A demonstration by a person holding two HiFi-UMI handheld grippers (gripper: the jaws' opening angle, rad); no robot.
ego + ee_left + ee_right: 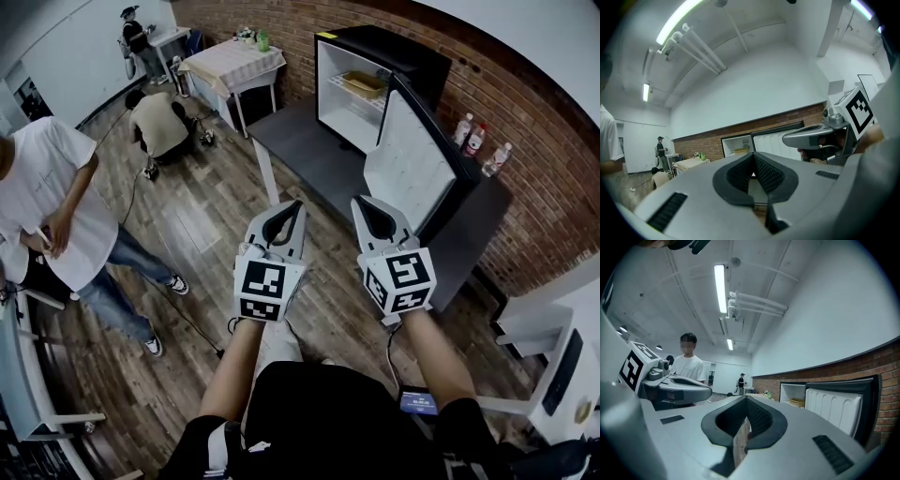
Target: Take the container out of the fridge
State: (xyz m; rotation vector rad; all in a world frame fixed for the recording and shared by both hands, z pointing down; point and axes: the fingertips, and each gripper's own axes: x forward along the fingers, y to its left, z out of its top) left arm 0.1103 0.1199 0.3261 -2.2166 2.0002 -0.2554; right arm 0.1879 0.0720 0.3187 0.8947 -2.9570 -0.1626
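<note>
I judge the approach is in hand: the container [364, 84] lies on the open fridge's [398, 49] shelf, well apart from the left gripper [292, 207] and right gripper [363, 205]. Both have jaws pressed together, empty. Next, one must reach the shelf and spread.

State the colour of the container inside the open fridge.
Yellow: the container shows best in the head view.

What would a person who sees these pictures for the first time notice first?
The left gripper and right gripper fill the middle of the head view, both shut and empty. Beyond them a black fridge stands open on a dark table by the brick wall, with a yellow container on its shelf.
</note>
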